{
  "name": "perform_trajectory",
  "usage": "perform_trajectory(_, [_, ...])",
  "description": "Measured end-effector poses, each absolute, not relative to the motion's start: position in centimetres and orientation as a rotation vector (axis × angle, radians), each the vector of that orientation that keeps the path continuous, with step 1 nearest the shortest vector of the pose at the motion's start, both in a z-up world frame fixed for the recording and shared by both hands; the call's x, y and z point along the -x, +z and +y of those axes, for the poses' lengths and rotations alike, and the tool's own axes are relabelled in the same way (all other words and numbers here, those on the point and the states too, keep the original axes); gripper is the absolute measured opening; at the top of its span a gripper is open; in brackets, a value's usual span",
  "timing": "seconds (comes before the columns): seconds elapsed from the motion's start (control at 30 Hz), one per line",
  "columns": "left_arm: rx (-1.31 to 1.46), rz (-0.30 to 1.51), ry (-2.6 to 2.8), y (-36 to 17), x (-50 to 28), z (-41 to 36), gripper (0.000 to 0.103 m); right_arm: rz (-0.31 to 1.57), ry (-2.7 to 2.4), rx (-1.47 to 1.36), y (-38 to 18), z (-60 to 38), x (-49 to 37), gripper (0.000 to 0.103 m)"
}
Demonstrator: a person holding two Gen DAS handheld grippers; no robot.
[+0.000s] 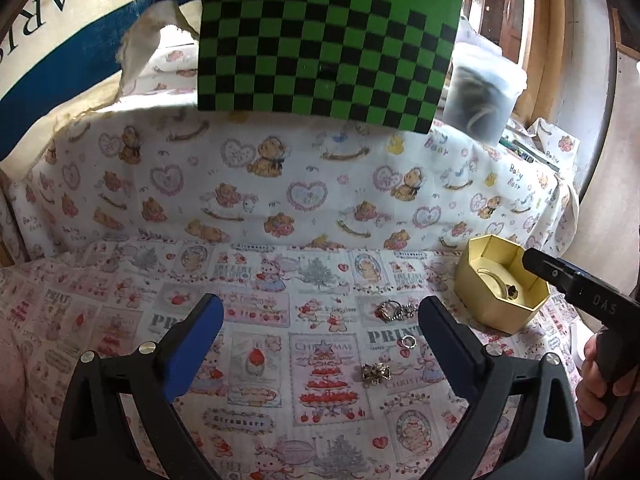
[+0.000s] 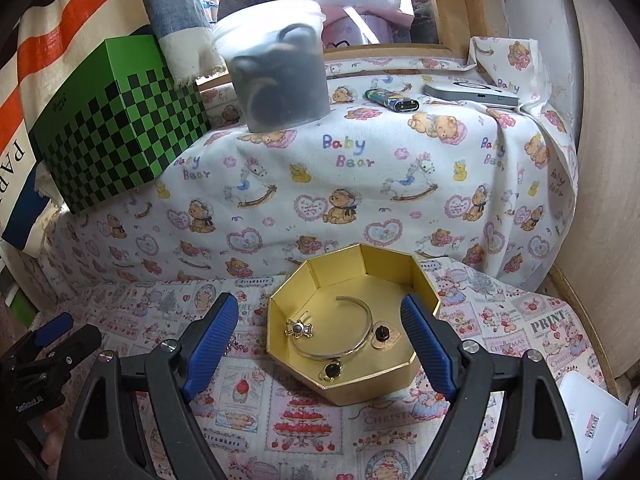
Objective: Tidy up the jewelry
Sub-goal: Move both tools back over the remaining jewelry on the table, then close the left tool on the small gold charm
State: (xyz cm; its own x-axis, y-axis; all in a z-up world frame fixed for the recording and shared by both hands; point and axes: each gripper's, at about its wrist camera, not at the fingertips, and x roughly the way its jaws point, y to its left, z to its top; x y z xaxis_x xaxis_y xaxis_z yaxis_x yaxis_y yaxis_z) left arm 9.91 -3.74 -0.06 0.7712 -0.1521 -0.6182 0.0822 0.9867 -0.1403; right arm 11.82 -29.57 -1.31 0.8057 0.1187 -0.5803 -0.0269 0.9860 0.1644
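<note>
A gold octagonal box (image 2: 372,384) (image 1: 480,304) sits open on the printed cloth. Inside lie a gold bangle (image 2: 360,340), a small bear charm (image 2: 299,328), a heart piece with a black stud (image 2: 385,336) and a black-stone charm (image 2: 331,370). My right gripper (image 2: 320,344) is open and empty, its jaws spread around the box. On the cloth in the left wrist view lie a silver chain piece (image 1: 394,310), a small ring (image 1: 409,342) and a gold bow-shaped piece (image 1: 375,372). My left gripper (image 1: 320,336) is open and empty, hovering above them.
A raised ledge draped in bear-print cloth (image 2: 360,168) runs behind. On it stand a green checkered box (image 2: 120,128), a clear tub of dark items (image 2: 280,80), a lighter (image 2: 394,100) and a grey device (image 2: 472,94). A striped bag (image 1: 60,40) leans at left.
</note>
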Motion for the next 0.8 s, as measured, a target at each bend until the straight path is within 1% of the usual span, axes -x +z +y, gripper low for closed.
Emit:
perform_trajectory(0.23, [0.134,0.726,-0.194,-0.9,-10.5,-4.1,0.097,0.63,0.076,-0.156,-1.3,-29.7,-11.7,0.085])
perform_trajectory(0.3, [0.14,0.735,-0.231,-1.0,-10.6,-4.4,0.095,0.632,0.076,-0.157,-1.3,-29.6,-11.8,0.085])
perform_trajectory(0.4, [0.116,0.765,-0.274,-1.2,-10.6,-5.3,0.084,0.633,0.078,-0.157,-1.3,-29.6,-11.7,0.085])
perform_trajectory(0.43, [0.098,0.79,-0.274,-1.5,-10.7,-5.7,0.078,0.633,0.078,-0.156,-1.2,-29.6,-11.7,0.085])
perform_trajectory(0.47, [0.083,0.814,-0.269,-1.7,-10.8,-6.1,0.074,0.632,0.077,-0.156,-1.2,-29.5,-11.7,0.085])
perform_trajectory(0.53, [0.073,0.859,-0.276,-2.1,-10.9,-6.6,0.063,0.631,0.077,-0.155,-1.1,-29.5,-11.6,0.085])
perform_trajectory(0.57, [0.073,0.877,-0.279,-2.3,-10.9,-6.8,0.06,0.63,0.077,-0.156,-1.1,-29.5,-11.6,0.085])
perform_trajectory(0.63, [0.057,0.909,-0.272,-2.7,-10.9,-7.2,0.05,0.629,0.078,-0.158,-1.0,-29.5,-11.6,0.085])
perform_trajectory(0.67, [0.046,0.922,-0.265,-2.9,-11.0,-7.4,0.047,0.629,0.077,-0.158,-1.0,-29.5,-11.5,0.085])
perform_trajectory(0.73, [0.042,0.934,-0.266,-3.3,-11.1,-7.6,0.037,0.628,0.077,-0.159,-1.0,-29.5,-11.5,0.085])
perform_trajectory(0.8, [0.045,0.937,-0.268,-3.7,-11.3,-7.7,0.033,0.629,0.078,-0.158,-1.0,-29.5,-11.5,0.085])
